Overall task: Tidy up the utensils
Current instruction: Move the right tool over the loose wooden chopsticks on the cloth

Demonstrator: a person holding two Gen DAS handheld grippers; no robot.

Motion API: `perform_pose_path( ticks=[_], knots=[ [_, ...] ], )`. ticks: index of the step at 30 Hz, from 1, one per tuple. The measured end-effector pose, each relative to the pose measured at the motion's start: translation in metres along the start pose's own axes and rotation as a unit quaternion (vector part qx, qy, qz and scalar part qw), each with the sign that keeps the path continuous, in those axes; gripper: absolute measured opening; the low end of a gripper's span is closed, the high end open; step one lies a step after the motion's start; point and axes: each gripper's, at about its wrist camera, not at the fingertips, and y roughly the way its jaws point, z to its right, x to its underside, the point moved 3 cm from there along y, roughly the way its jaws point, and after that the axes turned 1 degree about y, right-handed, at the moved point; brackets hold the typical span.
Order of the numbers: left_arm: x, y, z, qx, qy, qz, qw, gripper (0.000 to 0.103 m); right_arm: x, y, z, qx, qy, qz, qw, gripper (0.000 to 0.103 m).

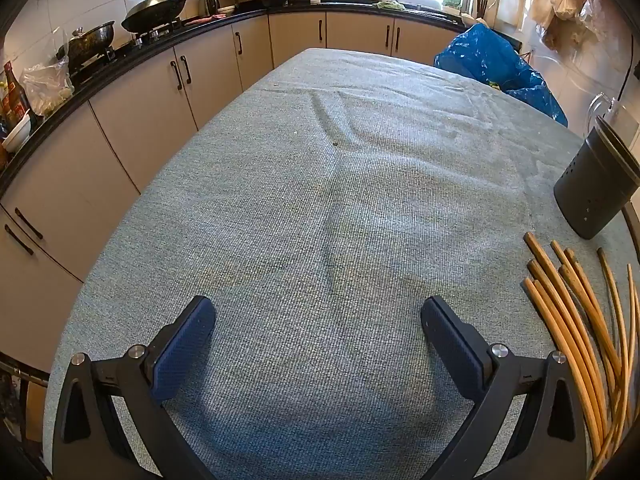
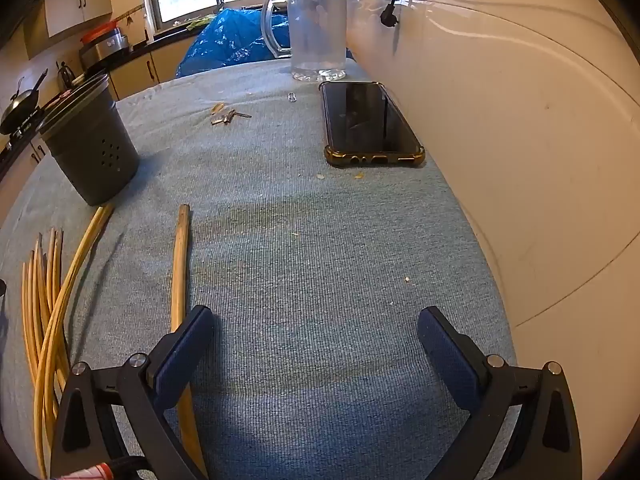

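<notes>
while both grippers (image 1: 318, 316) (image 2: 316, 326) gape empty, chopsticks (image 1: 576, 320) beside holder (image 2: 90, 144)

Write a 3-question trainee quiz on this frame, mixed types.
1. True or false: the left tool grips a chopstick.
2. Which lies nearest the right tool? A) phone B) single chopstick C) glass mug
3. Fill in: the grey holder stands ___ on the table cloth.

Key: 1 false, both tools are open and empty; 2 B; 3 upright.
</notes>
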Motion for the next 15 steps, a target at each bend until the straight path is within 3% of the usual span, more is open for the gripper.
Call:
perform_pose_path(
  ticks=[3, 6, 11, 15],
  knots=[
    [0.006, -0.02, 0.002, -0.011, -0.012, 0.019, 0.9997, 0.103, -0.003, 0.0, 0.0, 0.004, 0.002, -0.002, 1.0, 0.103],
    [0.011, -0.051, 0.005, 0.013, -0.021, 0.046, 0.9986, 0.103, 0.001, -0.013, 0.008, 0.008, 0.023, 0.01, 1.0, 0.102],
    [0.008, -0.105, 0.024, 0.016, 0.008, 0.108, 0.994, 0.103, 0.006, -0.052, 0.024, 0.002, 0.061, 0.062, 0.996, 0.102],
    [0.008, -0.136, 0.033, 0.02, 0.03, 0.134, 0.9903, 0.103, 0.012, -0.086, 0.02, -0.003, 0.068, 0.106, 0.992, 0.102]
  ],
)
